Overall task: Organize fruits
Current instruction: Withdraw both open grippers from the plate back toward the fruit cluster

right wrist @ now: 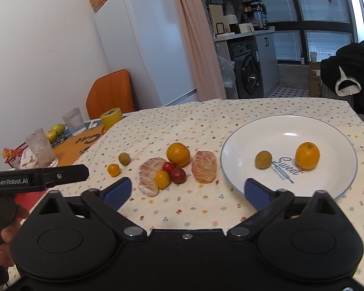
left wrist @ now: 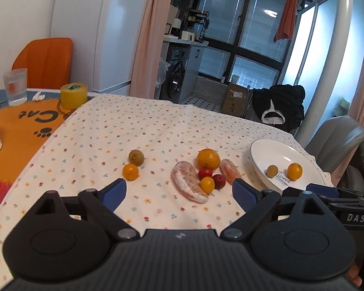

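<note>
- Left claw (left wrist: 179, 190) and right claw (right wrist: 188, 191): both spread apart, empty, hovering over the worktop (right wrist: 206, 213).
- Plate (right wrist: 327, 131) holds two fruits; the rest cluster left of it on the cloth.
- Peeled pomelo segment (right wrist: 148, 177): soft, tears easily, so grip mid-body lightly.
- Big orange (right wrist: 178, 154): firm, rolls, so take it across the widest part.

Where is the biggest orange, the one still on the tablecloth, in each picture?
Left wrist view: the big orange sits just right of centre, behind the two small red fruits, between the two peeled pomelo pieces.
Right wrist view: the same orange is at centre, left of the white plate.
Shared landmark: the plate printed "Sweet", which holds a small orange and a brown fruit in both views.
</note>
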### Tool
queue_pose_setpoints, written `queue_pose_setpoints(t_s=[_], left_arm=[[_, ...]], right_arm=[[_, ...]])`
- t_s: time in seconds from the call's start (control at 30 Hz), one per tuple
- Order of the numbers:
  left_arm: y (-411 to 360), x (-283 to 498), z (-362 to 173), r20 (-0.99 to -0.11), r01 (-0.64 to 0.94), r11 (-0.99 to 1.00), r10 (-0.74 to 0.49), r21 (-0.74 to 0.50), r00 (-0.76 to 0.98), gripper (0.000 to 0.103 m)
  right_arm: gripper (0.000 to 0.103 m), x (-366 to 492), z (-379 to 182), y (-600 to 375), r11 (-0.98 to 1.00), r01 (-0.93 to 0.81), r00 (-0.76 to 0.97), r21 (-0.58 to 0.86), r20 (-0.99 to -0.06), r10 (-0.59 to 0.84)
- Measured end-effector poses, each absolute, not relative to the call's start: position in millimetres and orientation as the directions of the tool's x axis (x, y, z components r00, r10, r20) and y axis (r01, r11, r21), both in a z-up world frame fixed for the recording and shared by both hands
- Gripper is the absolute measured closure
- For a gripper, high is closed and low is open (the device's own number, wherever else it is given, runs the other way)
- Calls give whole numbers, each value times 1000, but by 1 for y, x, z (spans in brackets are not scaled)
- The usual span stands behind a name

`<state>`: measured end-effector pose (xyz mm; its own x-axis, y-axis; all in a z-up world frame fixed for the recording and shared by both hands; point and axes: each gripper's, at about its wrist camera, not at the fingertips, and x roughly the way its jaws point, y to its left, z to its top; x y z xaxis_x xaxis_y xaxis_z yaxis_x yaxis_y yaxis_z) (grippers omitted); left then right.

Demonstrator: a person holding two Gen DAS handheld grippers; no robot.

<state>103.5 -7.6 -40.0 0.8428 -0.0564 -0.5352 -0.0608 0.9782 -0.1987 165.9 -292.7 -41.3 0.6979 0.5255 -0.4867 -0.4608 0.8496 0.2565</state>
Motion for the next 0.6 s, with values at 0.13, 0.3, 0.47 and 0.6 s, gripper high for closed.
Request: queue_pose_setpoints(t_s=[0.13,0.3,0.47,0.6], left_arm=[[1,103,-43,-542,-78,976,-46,-203,839,7],[11,104,-47,-548,-98,974,-31,-204,836,6],[18,106,-50,-547,-117,974,-7,-192,837,6],[24,111,-52,-541,-139,970,10,-197,841,7]], right_arm=[[0,169,-42,-287,840,-474,681,262,-495,539],[0,172,-44,-277,834,-488,667,258,-505,547],[0,176,-46,-268,828,-506,661,243,-507,553],[6,182,-46,-260,822,-522,656,228,-508,558]])
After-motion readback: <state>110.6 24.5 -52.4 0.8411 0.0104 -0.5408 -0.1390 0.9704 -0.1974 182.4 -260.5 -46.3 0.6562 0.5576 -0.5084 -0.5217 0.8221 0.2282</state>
